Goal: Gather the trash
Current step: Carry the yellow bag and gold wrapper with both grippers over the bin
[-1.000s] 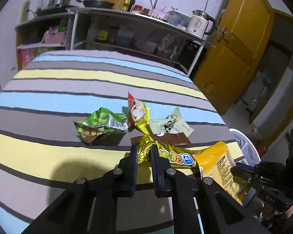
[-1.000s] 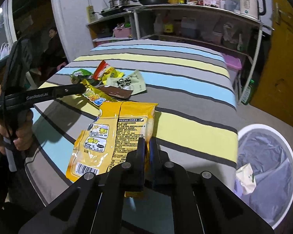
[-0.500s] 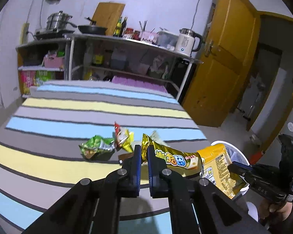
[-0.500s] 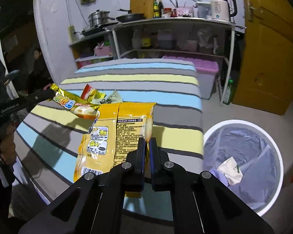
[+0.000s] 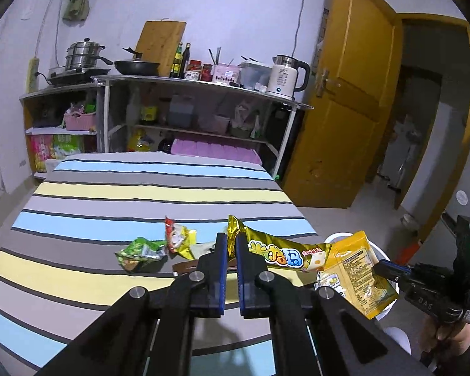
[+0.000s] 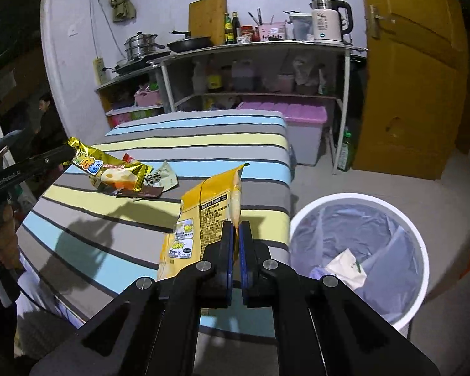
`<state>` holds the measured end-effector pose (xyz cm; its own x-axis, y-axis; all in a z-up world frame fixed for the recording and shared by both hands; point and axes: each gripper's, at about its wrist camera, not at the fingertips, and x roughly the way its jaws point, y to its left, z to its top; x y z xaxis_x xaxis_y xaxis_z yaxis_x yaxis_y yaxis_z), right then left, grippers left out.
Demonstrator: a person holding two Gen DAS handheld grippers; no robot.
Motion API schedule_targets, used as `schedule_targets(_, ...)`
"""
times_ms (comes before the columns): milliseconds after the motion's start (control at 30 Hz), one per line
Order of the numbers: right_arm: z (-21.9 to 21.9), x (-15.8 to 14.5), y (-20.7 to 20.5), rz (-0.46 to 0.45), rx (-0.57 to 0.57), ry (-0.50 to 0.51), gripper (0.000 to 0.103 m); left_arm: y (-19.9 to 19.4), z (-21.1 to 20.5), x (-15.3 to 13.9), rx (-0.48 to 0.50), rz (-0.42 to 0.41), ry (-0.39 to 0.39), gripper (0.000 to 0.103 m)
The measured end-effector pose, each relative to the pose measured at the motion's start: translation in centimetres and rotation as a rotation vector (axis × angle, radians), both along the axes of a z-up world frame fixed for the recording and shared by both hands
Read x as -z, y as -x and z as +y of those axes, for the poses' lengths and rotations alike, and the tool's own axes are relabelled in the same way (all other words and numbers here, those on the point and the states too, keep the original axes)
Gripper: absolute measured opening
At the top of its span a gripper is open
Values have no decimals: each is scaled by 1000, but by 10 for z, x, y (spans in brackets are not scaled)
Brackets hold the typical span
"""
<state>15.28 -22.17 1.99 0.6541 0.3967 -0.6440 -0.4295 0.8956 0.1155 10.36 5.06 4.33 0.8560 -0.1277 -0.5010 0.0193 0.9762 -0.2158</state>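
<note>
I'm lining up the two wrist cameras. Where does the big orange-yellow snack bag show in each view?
Left wrist view: the orange-yellow bag is at lower right, pinched by the right gripper, in front of the white bin.
Right wrist view: it stands up at centre, just above the right gripper, left of the white bin.
Shared landmark: the white kettle on the shelf top.

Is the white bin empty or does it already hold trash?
Not empty: the white bin has a lining bag and one crumpled white wrapper at its bottom.
</note>
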Motion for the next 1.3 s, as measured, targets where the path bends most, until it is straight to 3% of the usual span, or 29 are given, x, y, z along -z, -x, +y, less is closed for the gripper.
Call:
schedule_targets(767,-78,-23,4,-56,186,-32,3,-42,-79,-4,156,1,-1,5)
schedule_targets(1300,-128,-15,-4,-50,288,-35,3,-76,-151,13,265,47,-48,5)
